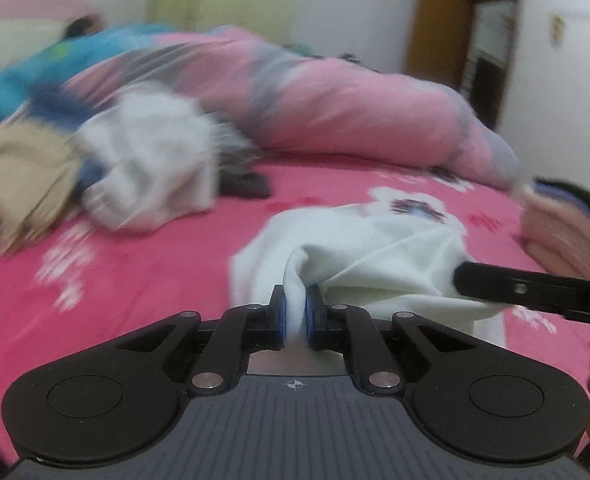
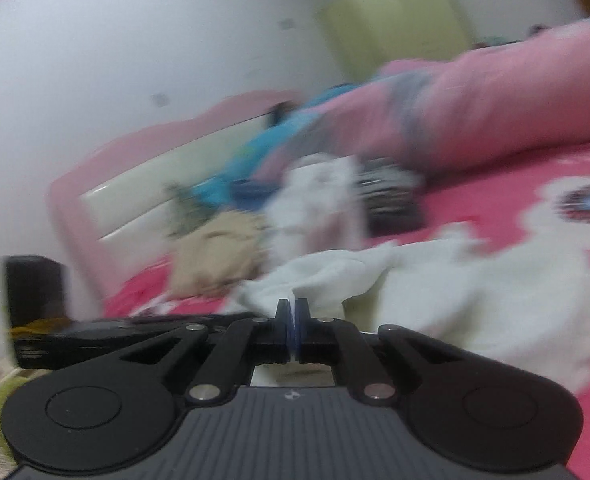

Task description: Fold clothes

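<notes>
A white garment (image 1: 379, 256) lies bunched on the pink flowered bed sheet (image 1: 143, 280). My left gripper (image 1: 295, 308) is shut on a fold of it, with cloth pinched between the blue pads. The right gripper (image 1: 535, 292) shows as a black bar at the right edge of the left wrist view, touching the same garment. In the right wrist view the white garment (image 2: 435, 280) spreads ahead and to the right, and my right gripper (image 2: 293, 320) is shut on its near edge. Both views are motion-blurred.
A heap of clothes lies further back on the bed: a tan piece (image 1: 19, 172), a white piece (image 1: 147, 168), blue cloth (image 1: 35, 76) and a dark item (image 1: 247, 188). A rolled pink quilt (image 1: 335, 100) crosses the bed. The pink headboard (image 2: 107, 176) stands at the left.
</notes>
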Motion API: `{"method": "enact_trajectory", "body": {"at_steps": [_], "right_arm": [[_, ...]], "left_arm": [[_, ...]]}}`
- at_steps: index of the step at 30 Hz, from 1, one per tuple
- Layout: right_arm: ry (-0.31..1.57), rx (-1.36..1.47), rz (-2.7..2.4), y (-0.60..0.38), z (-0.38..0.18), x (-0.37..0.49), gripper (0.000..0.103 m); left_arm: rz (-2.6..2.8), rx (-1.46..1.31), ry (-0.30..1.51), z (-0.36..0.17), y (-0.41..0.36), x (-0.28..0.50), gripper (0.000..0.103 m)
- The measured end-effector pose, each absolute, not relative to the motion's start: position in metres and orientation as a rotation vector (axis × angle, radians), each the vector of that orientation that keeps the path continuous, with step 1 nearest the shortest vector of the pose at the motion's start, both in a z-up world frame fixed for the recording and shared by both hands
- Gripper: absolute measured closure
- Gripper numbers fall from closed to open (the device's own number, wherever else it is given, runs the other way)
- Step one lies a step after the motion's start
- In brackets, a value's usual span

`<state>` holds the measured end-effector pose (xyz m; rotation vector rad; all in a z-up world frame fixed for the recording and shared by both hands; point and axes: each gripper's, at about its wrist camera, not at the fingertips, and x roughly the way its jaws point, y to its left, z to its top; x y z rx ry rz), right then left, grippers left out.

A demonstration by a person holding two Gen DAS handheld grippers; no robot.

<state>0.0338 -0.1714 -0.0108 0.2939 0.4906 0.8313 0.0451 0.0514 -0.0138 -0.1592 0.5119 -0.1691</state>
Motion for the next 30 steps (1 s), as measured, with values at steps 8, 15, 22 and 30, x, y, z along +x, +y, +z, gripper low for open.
{"method": "enact_trajectory", "body": {"at_steps": [8,15,22,30], "right_arm": [[0.674,0.167,1.054,-0.058,-0.045,0.010,0.102],[0.786,-0.001,1.022,-0.034,-0.077,-0.012,0.098],[0.683,0.101,0.939,-0.107,-0.034,-0.019,0.053],[0.630,0.173,0.529,-0.160,-0.007,0.074,0.045]], "left_arm": [[-0.058,-0.341,0.570,-0.042,0.128,0.021,0.094],[-0.022,-0.437,0.543,-0.042,0.167,0.009,0.061],[-0.176,-0.388,0.543,-0.035,0.127,0.050,0.031],[-0.153,-0.263,0.614,-0.038,0.099,0.101,0.031]]}}
